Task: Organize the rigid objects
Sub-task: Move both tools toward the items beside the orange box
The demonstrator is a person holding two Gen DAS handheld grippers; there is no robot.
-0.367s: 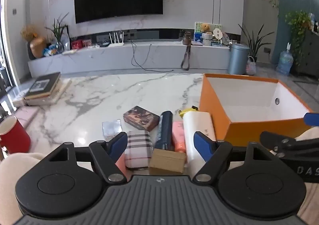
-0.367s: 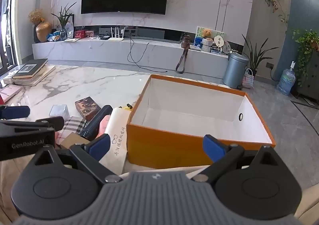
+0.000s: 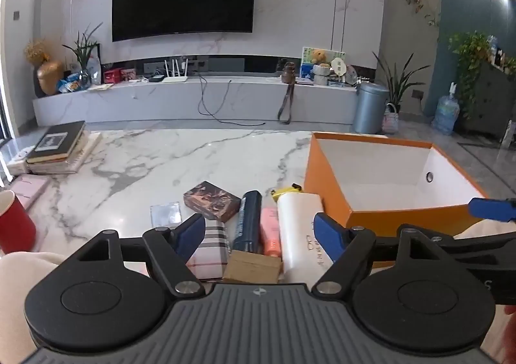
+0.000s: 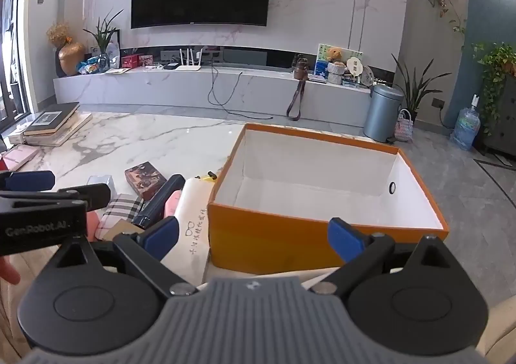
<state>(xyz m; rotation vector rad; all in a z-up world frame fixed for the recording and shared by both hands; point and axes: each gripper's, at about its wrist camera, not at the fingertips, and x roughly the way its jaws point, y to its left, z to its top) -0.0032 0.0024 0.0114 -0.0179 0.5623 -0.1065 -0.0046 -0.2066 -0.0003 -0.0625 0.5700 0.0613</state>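
Observation:
An open orange box [image 3: 332,183] [image 4: 274,235] with a white, empty inside stands on the marble table [image 3: 193,154]. Left of it lie a white case [image 3: 300,228] [image 4: 193,209], a pink item [image 3: 269,228], a dark blue tube [image 3: 248,222] [image 4: 161,199], a plaid case [image 3: 208,251] [image 4: 122,209], a brown cardboard box [image 3: 251,267], a dark patterned box [image 3: 211,201] [image 4: 143,177] and a small clear box [image 3: 166,212] [image 4: 101,182]. My left gripper [image 3: 259,235] is open above these items. My right gripper [image 4: 253,235] is open before the orange box's near wall.
A stack of books [image 3: 58,148] [image 4: 53,122] lies at the table's far left, with a pink book [image 3: 29,186] and a red cup [image 3: 14,225] nearer. A TV console, bin and plants stand beyond the table.
Both views have shifted slightly. Both grippers stay open and nothing on the table has moved.

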